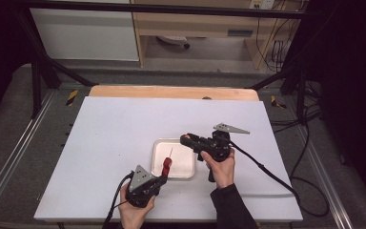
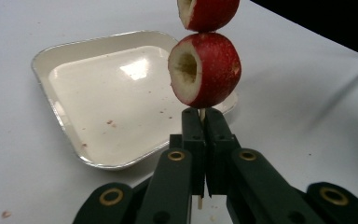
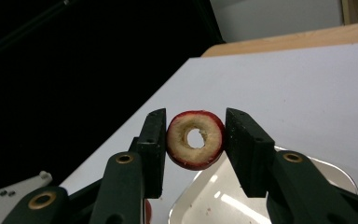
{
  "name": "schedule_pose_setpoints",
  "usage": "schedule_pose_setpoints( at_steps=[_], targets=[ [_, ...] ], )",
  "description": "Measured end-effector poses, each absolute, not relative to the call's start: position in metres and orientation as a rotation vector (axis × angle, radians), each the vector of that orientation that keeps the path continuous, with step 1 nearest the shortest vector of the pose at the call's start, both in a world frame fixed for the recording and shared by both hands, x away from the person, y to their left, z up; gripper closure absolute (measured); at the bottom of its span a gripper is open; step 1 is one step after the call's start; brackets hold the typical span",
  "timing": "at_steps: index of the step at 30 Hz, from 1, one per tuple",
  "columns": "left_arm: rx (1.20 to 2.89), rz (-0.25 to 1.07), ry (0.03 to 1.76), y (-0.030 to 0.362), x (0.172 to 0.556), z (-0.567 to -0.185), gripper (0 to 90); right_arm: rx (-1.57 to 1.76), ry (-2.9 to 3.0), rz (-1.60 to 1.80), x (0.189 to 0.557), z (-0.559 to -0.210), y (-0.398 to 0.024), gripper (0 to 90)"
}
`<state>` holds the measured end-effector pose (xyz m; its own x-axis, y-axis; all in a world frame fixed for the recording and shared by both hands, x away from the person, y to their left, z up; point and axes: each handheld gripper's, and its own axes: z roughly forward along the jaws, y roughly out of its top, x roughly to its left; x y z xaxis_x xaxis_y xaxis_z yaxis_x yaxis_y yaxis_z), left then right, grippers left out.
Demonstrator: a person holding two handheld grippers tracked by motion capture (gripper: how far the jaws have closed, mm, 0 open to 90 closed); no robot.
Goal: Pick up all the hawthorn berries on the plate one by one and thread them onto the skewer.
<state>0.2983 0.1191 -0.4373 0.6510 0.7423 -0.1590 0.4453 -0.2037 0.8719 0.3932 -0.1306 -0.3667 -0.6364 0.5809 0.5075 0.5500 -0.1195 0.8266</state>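
My left gripper [image 2: 200, 116] is shut on the lower end of a thin wooden skewer [image 2: 201, 112] that stands upright. Two red cored fruit pieces are threaded on it, one [image 2: 205, 70] just above the jaws and another [image 2: 208, 11] on top. In the high view this gripper [image 1: 162, 178] is at the near edge of the white tray [image 1: 183, 164], with the skewered fruit [image 1: 166, 165] over the tray. My right gripper [image 3: 195, 135] is shut on a third red cored fruit piece [image 3: 196, 139], its hole facing the camera. It hovers over the tray's far right corner [image 1: 187, 140].
The shallow tray [image 2: 56, 109] lies on a white table sheet [image 1: 114, 129] and holds a few crumbs. Cables trail from both grippers toward the near edge. A wooden board edge [image 1: 171, 91] runs along the far side of the table.
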Motion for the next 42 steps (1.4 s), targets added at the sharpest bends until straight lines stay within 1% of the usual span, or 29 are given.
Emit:
schedule_pose_setpoints(
  at_steps=[7, 20, 42],
  targets=[
    [1.830, 0.342, 0.957, 0.109, 0.298, -0.436, 88.6, 1.292, 1.975, 2.029, 0.388, -0.365, -0.129, 60.3],
    [1.797, 0.285, 0.988, 0.096, 0.301, -0.435, 88.5, 1.226, 1.907, 2.070, 0.383, -0.373, -0.121, 60.3],
    [1.753, 0.229, 1.020, 0.096, 0.303, -0.434, 88.6, 1.165, 1.922, 2.062, 0.379, -0.377, -0.118, 60.3]
  ],
)
